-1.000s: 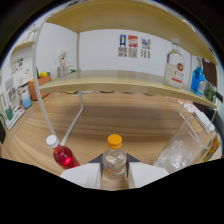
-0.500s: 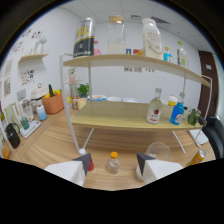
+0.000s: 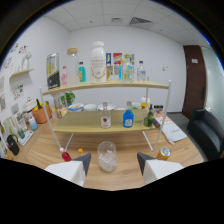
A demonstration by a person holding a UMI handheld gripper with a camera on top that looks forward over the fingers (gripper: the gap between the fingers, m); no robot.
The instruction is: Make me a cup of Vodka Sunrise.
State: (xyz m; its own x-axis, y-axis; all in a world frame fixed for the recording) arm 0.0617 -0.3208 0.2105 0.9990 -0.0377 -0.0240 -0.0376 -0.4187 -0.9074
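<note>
My gripper [image 3: 113, 162] hangs with jaws spread wide and empty, and the glass [image 3: 107, 156] stands on the table [image 3: 125, 175] just ahead, roughly between the fingertips but beyond them, with what looks like ice in it. I judge it rigid, smooth, slippery and breakable, a bit bottom-heavy with that ice, so I'd take it at mid-height across the wall, squeezing gently; the bottles [image 3: 128, 119] wait on the shelf [image 3: 100, 129] beyond

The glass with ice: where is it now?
In the gripper view the glass stands on the table just ahead of the open gripper, centred between its fingers, below the shelf.
</note>
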